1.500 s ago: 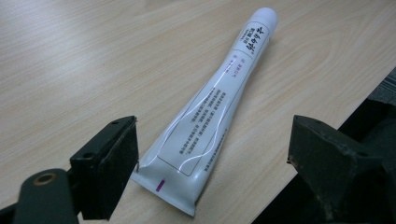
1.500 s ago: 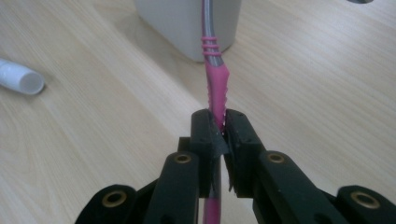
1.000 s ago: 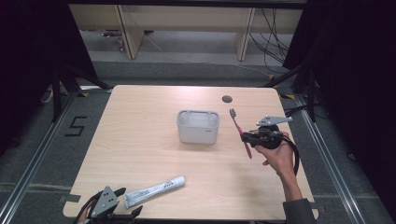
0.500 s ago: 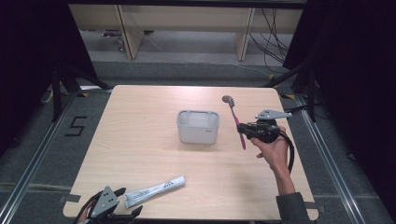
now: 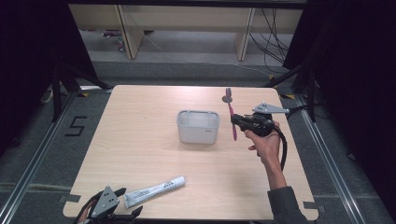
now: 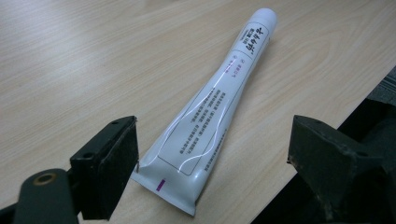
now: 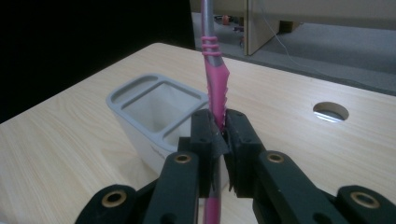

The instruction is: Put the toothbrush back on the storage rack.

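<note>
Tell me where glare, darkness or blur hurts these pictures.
High view: table evenly lit, surroundings black. Left gripper view: a glare streak runs along the toothpaste tube, its small print soft; the jaws are blurred. Right gripper view: the toothbrush is sharp, the holder is softer, left background black.

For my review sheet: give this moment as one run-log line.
right hand-held gripper: shut on pink toothbrush, beside grey holder | left hand-held gripper: open around toothpaste tube lying on table

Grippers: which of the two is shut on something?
The right gripper, clamped on the pink toothbrush; the left gripper stands open around the white toothpaste tube.
</note>
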`<state>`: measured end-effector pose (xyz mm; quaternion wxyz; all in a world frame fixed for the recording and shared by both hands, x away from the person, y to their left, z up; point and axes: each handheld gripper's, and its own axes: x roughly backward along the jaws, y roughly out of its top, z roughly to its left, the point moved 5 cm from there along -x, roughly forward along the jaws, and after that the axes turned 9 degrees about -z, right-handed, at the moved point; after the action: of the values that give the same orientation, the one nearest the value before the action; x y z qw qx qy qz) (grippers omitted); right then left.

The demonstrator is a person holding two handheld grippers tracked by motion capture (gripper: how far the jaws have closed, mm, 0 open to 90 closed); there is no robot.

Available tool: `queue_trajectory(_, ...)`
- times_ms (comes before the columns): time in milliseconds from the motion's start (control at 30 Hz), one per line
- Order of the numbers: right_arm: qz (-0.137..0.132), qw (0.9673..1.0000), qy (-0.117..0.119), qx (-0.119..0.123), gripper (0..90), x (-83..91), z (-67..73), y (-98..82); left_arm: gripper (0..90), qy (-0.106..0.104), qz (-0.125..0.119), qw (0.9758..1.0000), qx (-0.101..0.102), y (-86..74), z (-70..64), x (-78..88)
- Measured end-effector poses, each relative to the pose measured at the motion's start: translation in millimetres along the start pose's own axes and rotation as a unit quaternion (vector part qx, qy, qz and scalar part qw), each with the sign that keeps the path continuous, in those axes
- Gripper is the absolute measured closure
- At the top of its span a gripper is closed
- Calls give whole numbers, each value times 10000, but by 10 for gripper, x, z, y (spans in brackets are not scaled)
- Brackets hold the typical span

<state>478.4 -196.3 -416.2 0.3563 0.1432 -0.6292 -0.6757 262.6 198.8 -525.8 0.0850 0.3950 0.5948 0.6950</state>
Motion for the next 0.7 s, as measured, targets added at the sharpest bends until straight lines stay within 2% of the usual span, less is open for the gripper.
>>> queue_trajectory(67,-99,9999,85,17,829,-65,28,50,157,-6,-1,10000,5,0,3,0)
queue_trajectory(167,-144,9999,26,-7,829,-96,49,79,157,9,-26,10000,1,1,6,-1)
queue_trajectory(200,-145,9998,108,27,829,-118,51,90,157,6,-26,10000,2,2,6,-1)
queue_trajectory(233,-147,9999,73,-37,829,-132,66,110,157,5,-26,10000,-4,2,6,-1)
queue_trajectory(300,-181,9998,40,47,829,-154,63,145,157,6,-29,10000,2,2,6,-1)
queue_trajectory(333,-201,9997,99,-108,829,-165,89,150,157,5,-27,10000,-1,2,6,-1)
queue_trajectory(500,-356,9993,93,-19,829,-229,99,218,157,5,-28,10000,2,3,7,1)
queue_trajectory(600,-380,9991,104,-158,829,-258,140,273,157,6,-29,10000,2,1,5,-1)
queue_trajectory(700,-435,9988,145,-178,829,-285,137,287,157,-1,-37,10000,26,3,1,1)
